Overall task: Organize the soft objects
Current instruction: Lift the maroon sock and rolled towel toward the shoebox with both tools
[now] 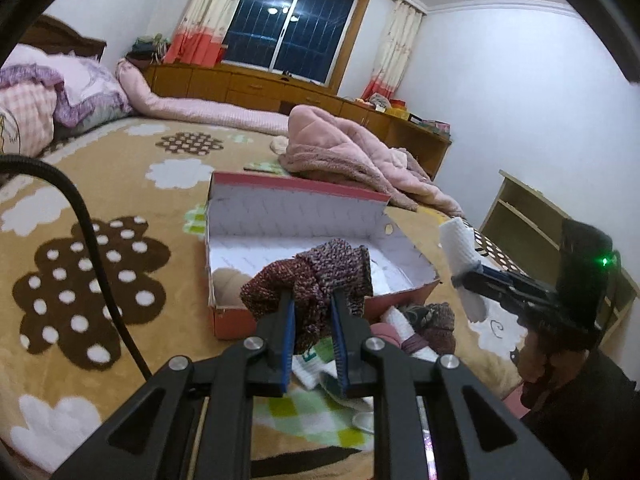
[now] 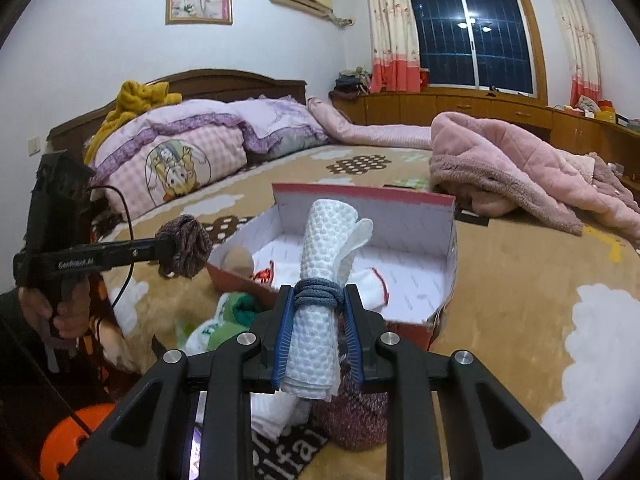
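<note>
Item one: rolled white waffle-weave cloth bound with a grey-blue cord (image 2: 320, 292), clenched between the blue pads of my right gripper (image 2: 318, 312). Its long axis runs along my fingers, free end tilted up and away toward the box.

Item two: bunched maroon-and-white marled knit piece (image 1: 316, 276), grasped by my left gripper (image 1: 314, 312); crumpled, no clear axis, hanging down between the jaws.

Both are held above the bed, just short of the open red cardboard shoebox with white lining (image 2: 400, 280). It already holds small white pieces with red trim (image 2: 372, 284) and a tan rounded item (image 2: 239, 260).

Below my jaws, before the box: loose pile of white, green and maroon soft things (image 2: 236, 316).

Beyond: tan floral blanket (image 1: 120, 200), pink fleece robe (image 2: 512, 160), lilac bedding (image 2: 208, 136).
</note>
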{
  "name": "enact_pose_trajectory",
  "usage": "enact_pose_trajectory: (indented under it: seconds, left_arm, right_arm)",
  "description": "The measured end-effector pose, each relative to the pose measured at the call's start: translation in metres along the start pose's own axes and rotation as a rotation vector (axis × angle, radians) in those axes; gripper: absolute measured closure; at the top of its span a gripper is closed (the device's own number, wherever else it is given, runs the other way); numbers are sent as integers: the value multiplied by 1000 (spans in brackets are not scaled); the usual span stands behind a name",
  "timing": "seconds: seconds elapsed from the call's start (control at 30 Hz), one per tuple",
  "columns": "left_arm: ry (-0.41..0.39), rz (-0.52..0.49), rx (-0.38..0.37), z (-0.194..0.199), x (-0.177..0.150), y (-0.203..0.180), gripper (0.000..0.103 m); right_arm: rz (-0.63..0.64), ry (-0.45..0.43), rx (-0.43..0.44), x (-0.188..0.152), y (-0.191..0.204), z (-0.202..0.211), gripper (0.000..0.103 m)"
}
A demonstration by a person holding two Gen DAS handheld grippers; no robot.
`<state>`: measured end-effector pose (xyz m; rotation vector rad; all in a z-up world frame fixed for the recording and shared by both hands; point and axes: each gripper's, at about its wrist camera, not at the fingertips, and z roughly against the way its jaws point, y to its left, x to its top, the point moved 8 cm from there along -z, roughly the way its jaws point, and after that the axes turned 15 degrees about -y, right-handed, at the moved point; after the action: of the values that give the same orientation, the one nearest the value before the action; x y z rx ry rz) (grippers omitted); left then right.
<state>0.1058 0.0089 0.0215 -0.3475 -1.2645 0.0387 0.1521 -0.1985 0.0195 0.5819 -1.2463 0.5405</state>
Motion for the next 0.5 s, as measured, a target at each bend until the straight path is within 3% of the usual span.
enact_pose_trajectory:
  seconds: [0.37,0.5]
  left_arm:
    - [-41,-20,62,-14,17,3,86]
    - [-51,-15,54,-19,22,-1,86]
  right_arm:
    - [-24,-23,-14,7,-2,-10,78]
    - [-31,-28,-20,10,-5,-11,78]
